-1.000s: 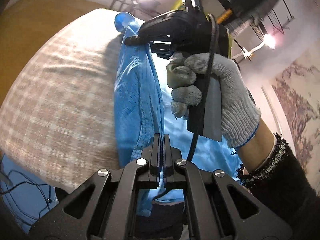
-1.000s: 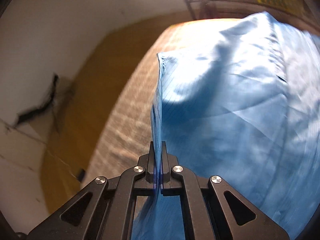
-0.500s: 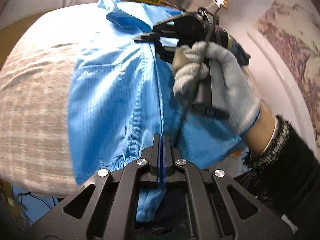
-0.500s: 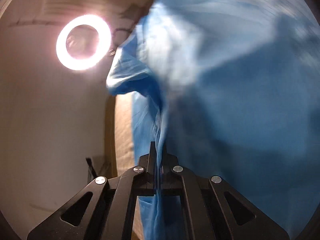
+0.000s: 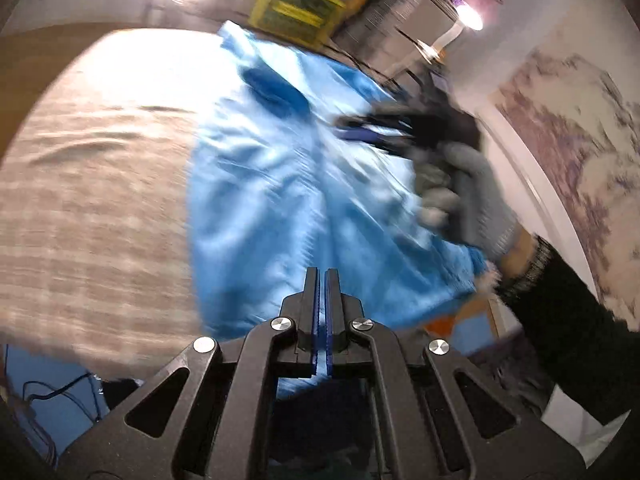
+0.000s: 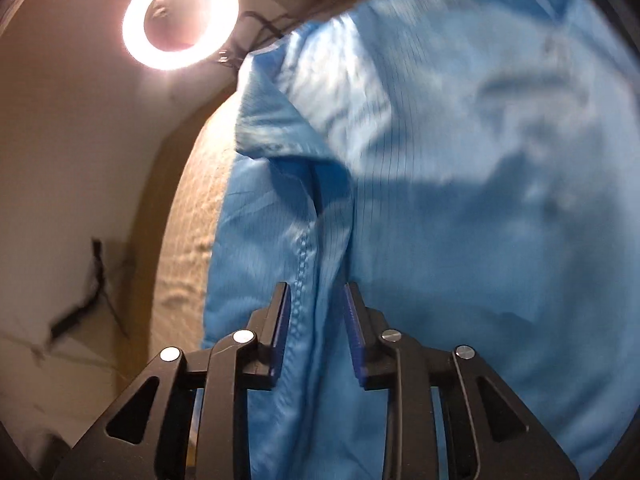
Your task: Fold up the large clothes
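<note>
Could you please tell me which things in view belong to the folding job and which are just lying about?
Job:
- light blue zip-front garment
- beige checked bed cover under it

Lying about:
- glowing ring lamp
- yellow printed board

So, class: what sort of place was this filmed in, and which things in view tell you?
Probably a room at home doubling as a recording spot: a blue zip jacket lies on a checked bedcover, a ring light glows behind, and a landscape painting hangs on the wall.

Ring light (image 6: 179,16), beige checked bedcover (image 5: 92,200), yellow sign (image 5: 296,10), maybe wall mural (image 5: 568,140)
</note>
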Motion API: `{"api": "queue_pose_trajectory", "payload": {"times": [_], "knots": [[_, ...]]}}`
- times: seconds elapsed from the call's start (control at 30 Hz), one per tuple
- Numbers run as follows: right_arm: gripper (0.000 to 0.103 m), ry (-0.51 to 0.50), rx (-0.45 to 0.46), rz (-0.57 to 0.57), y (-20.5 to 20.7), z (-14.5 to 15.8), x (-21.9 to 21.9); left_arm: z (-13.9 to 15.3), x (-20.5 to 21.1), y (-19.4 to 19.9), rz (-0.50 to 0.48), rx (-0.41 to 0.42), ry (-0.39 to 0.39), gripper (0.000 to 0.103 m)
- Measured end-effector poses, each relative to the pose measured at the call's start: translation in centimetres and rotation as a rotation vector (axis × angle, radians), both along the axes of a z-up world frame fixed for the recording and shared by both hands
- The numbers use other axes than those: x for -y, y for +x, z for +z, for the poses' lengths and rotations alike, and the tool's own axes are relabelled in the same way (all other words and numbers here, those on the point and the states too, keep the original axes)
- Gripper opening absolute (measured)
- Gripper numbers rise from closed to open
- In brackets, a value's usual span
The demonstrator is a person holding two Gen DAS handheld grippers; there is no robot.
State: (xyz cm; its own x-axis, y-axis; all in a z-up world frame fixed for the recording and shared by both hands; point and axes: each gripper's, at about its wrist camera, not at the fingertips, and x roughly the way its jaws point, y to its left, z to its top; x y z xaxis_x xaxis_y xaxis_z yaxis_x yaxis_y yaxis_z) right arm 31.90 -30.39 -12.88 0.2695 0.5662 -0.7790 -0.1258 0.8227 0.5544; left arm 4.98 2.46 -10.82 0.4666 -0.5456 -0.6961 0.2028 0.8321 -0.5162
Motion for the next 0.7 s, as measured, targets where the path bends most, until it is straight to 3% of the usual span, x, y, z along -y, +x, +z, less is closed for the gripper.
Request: {"api": "queue_pose_trajectory", "payload": {"times": [0.1, 0.17, 0.4, 0.53, 0.67, 0.7], "knots": [[0.034, -0.083, 0.120, 0.061, 0.5, 2.4, -0.2, -1.6, -0.9, 0.8, 0.029, -0.069, -0.018, 0.000], [0.039, -0.135, 0.207, 0.106, 1.4, 3.7, -1.5, -2.9, 0.1, 1.2, 0.010, -0.096, 0.022, 0.000], [0.062, -0.247, 0.408, 0.227, 4.8, 4.5, -9.0, -7.2, 3.2, 2.2, -0.037, -0.228, 0.080, 0.000], [0.062, -0.366, 0.442, 0.337, 5.8, 2.6, -13.1, -8.7, 3.6, 2.7, -0.036, -0.268, 0.088, 0.000], [0.061, -0.608, 0.496, 0.401, 7.4, -0.2, -15.8, -9.5, 3.8, 3.1, -0.037, -0.282, 0.093, 0.000], [0.046, -0.635, 0.494, 0.402, 7.9, -0.6, -15.7, -9.5, 3.9, 3.1, -0.041, -0.278, 0.098, 0.000]]}}
